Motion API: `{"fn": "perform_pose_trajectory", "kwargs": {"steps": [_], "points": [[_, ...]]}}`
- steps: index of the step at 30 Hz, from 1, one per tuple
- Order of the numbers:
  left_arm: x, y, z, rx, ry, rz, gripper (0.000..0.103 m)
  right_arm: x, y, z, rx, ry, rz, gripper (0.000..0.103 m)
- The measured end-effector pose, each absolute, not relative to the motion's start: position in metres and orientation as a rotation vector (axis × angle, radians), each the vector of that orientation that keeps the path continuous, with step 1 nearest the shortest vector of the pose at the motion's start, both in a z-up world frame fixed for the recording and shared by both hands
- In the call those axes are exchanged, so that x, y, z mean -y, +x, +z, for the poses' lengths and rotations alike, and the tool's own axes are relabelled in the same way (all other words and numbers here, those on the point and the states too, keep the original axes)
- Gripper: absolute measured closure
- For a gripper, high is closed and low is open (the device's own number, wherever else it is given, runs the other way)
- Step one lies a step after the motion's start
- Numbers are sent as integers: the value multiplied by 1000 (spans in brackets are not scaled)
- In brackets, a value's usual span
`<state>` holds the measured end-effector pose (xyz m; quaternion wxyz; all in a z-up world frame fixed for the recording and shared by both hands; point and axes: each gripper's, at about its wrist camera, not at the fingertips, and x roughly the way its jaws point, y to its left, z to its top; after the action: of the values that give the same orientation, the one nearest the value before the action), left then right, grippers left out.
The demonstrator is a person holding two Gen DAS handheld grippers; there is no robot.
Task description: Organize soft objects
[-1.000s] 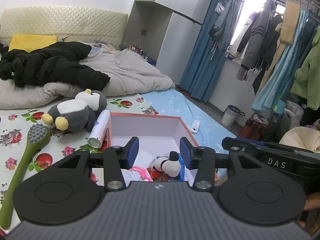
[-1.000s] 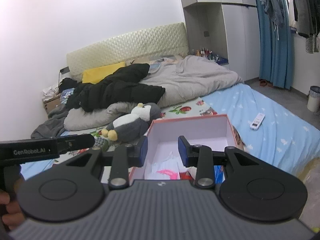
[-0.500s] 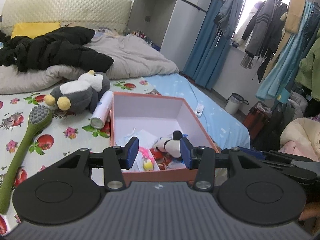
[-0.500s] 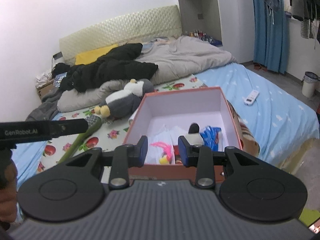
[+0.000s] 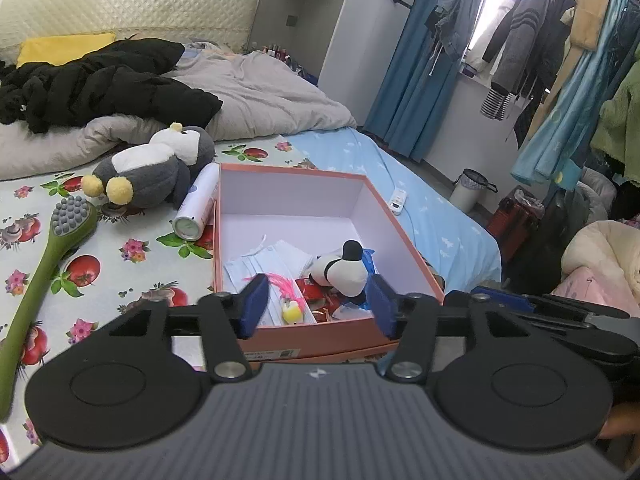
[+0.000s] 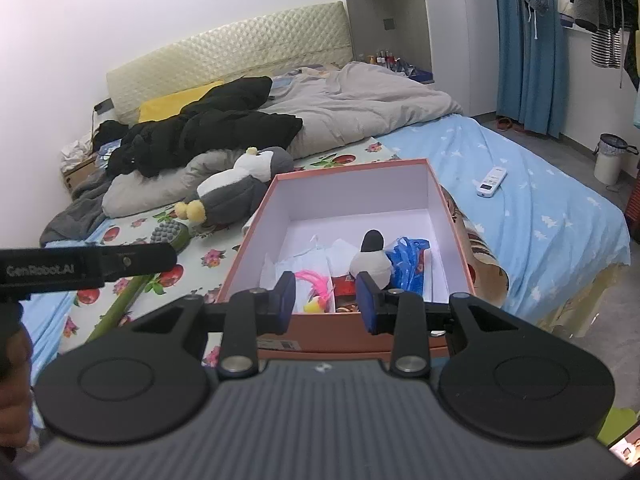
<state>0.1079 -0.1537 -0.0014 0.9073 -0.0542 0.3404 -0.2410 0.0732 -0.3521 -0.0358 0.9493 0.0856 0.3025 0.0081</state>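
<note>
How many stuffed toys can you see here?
2. A big grey penguin plush lies on the bed beside the box; a small black-and-white plush sits inside it. Others may be hidden under the box's contents.

The green brush's (image 5: 38,272) handle end runs off the frame's left edge, behind the gripper body.

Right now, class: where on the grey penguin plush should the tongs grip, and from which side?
Grip the grey penguin plush across its rounded belly from above. It lies on its side beside the box, soft body exposed; the yellow feet look too small.
</note>
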Motion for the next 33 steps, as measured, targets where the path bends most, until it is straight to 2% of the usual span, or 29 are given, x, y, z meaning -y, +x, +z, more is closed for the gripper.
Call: {"fn": "perform_pose_trajectory", "kwargs": {"steps": [2, 3, 4, 6, 8, 13, 33], "points": [[154, 110, -1, -705, -111, -485, 24, 353, 74, -36, -615, 172, 14, 66], [155, 111, 0, -705, -112, -480, 18, 353, 74, -36, -616, 173, 16, 61], [154, 111, 0, -703, -117, -478, 14, 354, 74, -37, -616, 176, 14, 54], [154, 112, 1, -699, -122, -474, 8, 357, 74, -38, -618, 183, 8, 26], [154, 114, 1, -700, -112, -464, 4, 360, 76, -38, -617, 191, 2, 15], [154, 116, -1, -711, -99, -444, 0, 365, 77, -40, -615, 181, -33, 15], [159, 118, -5, -743, -71, -417, 0, 366, 80, -41, -636, 159, -52, 15]]}}
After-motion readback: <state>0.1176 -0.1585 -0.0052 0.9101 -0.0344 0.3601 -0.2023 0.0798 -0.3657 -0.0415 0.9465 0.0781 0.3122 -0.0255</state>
